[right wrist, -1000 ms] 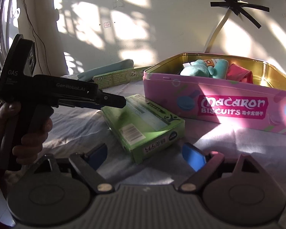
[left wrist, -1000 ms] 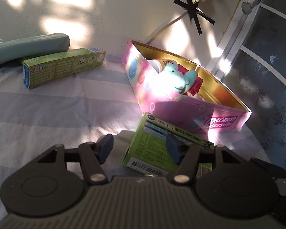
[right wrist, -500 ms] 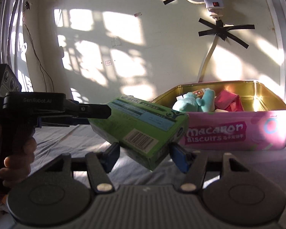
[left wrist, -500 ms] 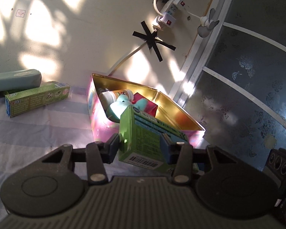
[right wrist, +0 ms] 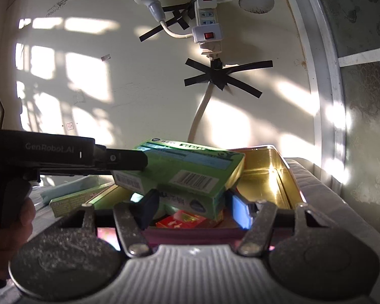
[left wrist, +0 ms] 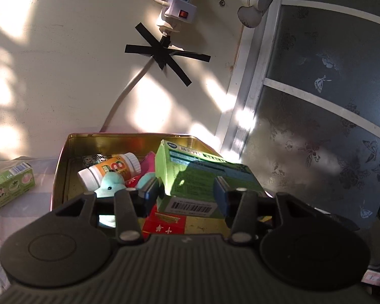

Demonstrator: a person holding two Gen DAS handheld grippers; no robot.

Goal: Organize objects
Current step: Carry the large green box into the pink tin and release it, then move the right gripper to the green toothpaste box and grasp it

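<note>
Hard, low sunlight throws window-shaped patches and leafy shadows across the wall (right wrist: 88, 81) ahead of my jaws. The gold tin (right wrist: 273, 174) glares brightly just beyond my right fingers. My own bodies sit dim in the foreground. Fisheye bending curves the window frame (left wrist: 250, 81) at the edges.

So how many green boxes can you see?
2. One green box is held by the left gripper over the gold tin. The other, a long green box, lies on the cloth left of the tin. More may hide inside.
</note>
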